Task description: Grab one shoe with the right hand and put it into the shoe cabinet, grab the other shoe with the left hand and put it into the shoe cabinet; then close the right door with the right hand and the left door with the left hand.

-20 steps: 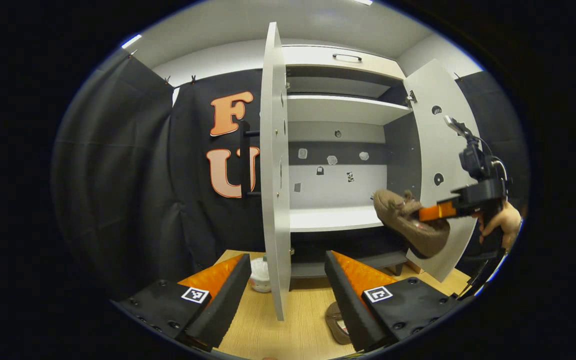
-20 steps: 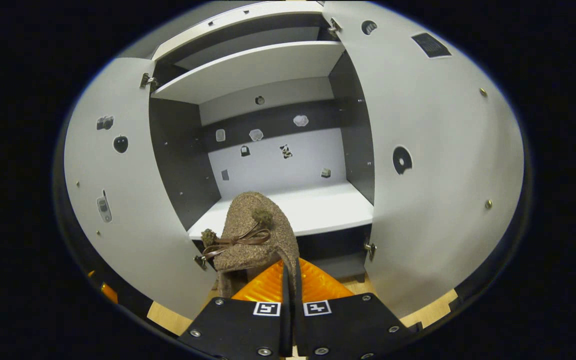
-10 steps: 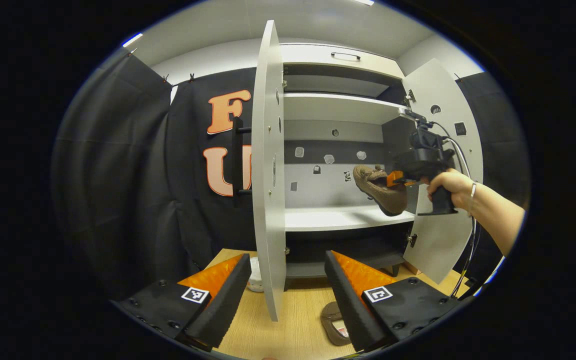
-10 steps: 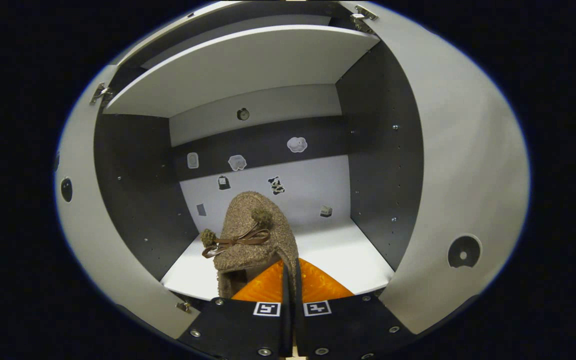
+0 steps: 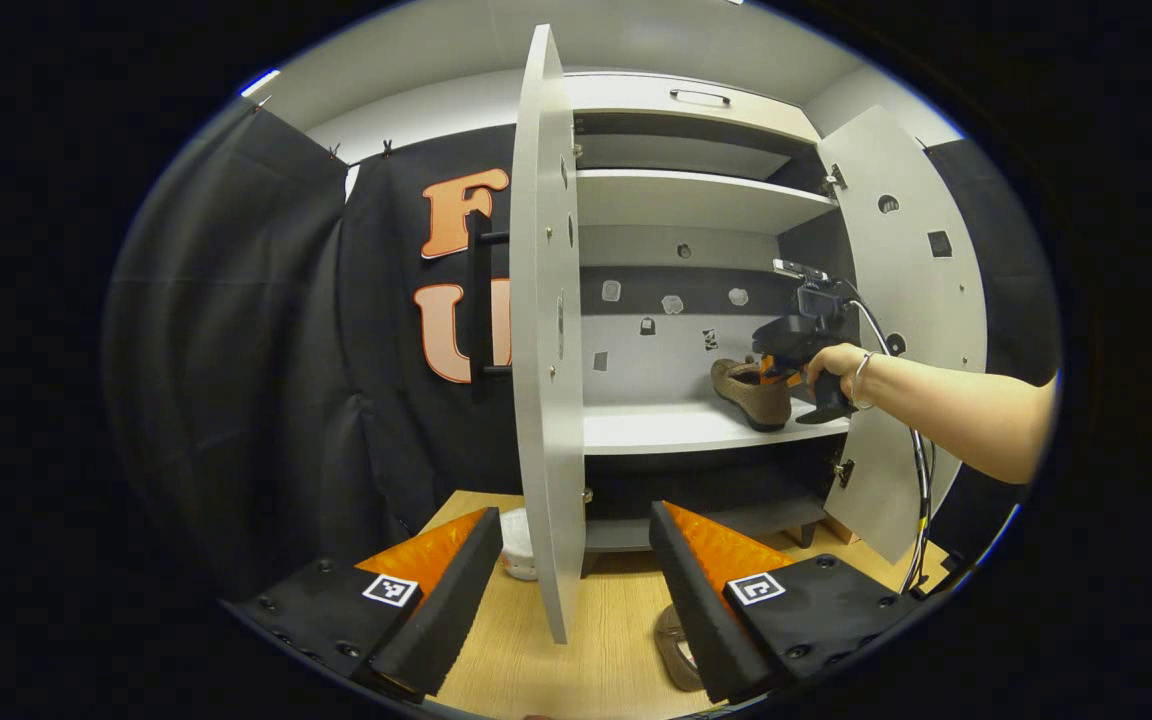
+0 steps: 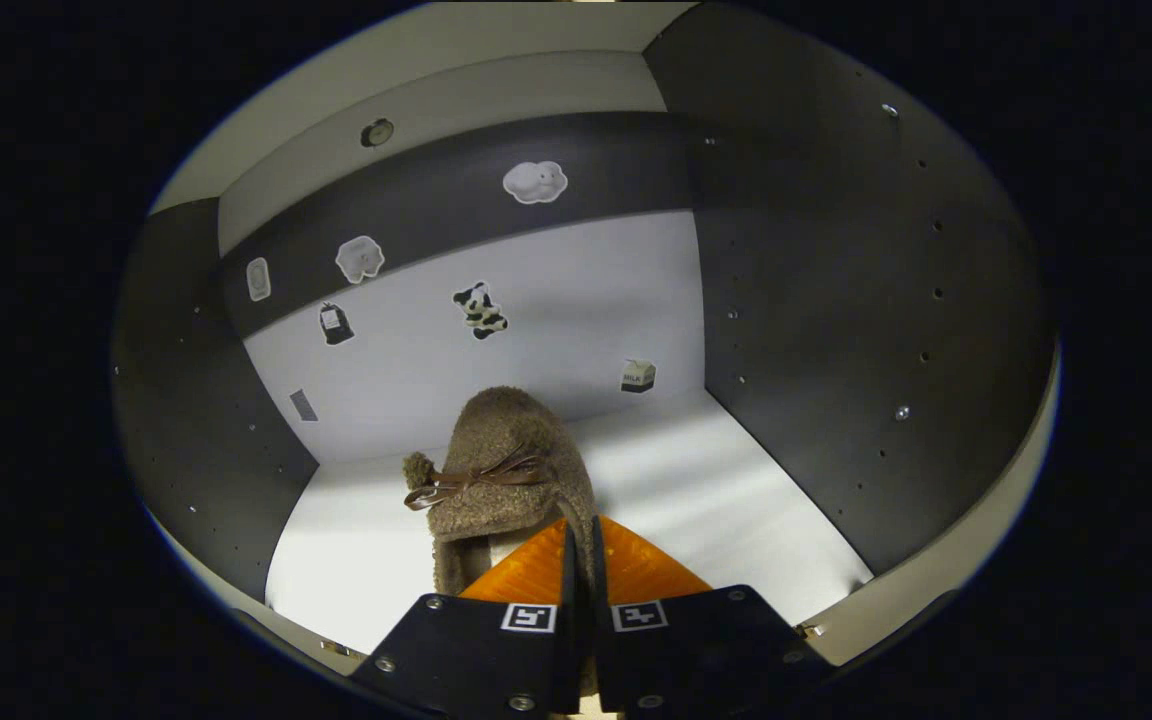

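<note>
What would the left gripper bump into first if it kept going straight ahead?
Probably the open left door: its edge stands upright right in front of the left gripper, between the fingers' line. Depth is hard to judge; slipping just past it, the gripper would go on toward the cabinet's lower part.

Second shoe (image 5: 674, 647) on the table largely hidden behind the left gripper's finger (image 5: 696, 590); white container (image 5: 517, 546) partly concealed by the left door (image 5: 546, 330); held shoe's heel (image 6: 456, 575) covered by the right gripper (image 6: 581, 560).
</note>
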